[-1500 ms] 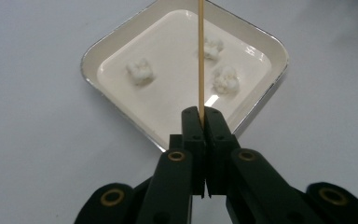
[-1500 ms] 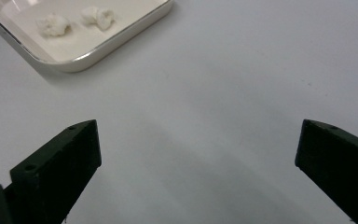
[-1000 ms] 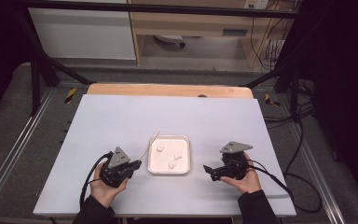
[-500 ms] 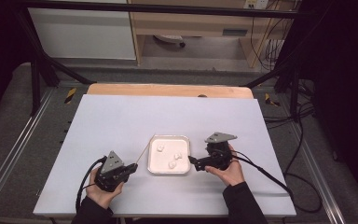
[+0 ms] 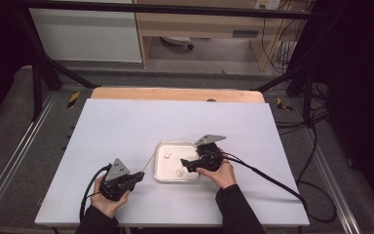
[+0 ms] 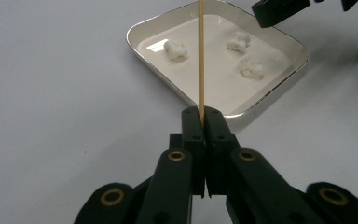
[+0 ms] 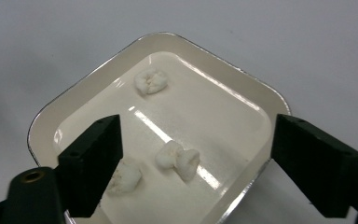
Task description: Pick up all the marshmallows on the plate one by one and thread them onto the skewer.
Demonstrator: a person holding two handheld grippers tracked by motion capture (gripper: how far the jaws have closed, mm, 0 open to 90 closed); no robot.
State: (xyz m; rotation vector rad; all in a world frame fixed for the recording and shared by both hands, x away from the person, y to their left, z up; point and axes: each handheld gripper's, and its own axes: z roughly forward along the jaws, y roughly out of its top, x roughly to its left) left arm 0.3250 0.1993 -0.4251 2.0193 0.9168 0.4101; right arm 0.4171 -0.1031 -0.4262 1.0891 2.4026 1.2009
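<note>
Near the front edge of the white table (image 5: 126, 122) sits a shallow white tray (image 5: 163, 173), a little right of the middle. Three small white lumps lie inside it. One lump (image 7: 177, 159) lies between the two black jaws of the right gripper (image 5: 187, 164), seen from that gripper's own camera. Another lump (image 7: 123, 179) lies just beside the left jaw, and the third lump (image 7: 151, 81) lies farther off, toward the tray's far corner.

The right gripper hangs over the right side of the tray. Its jaws stand wide apart and have just been closing a little. The pads do not press on anything, and the nearest lump lies loose between them.

The left gripper (image 5: 137, 176) is just left of the tray, close to the front edge of the table. Its jaws are pinched tight on a thin wooden stick (image 6: 201, 56). The stick pokes out over the tray's near rim and points across the tray, passing between the lumps. I cannot tell if it touches the tray.

A black cable (image 5: 268, 176) trails from the right gripper across the table to its right edge. Beyond the far edge of the table runs a strip of bare wood (image 5: 175, 94).
</note>
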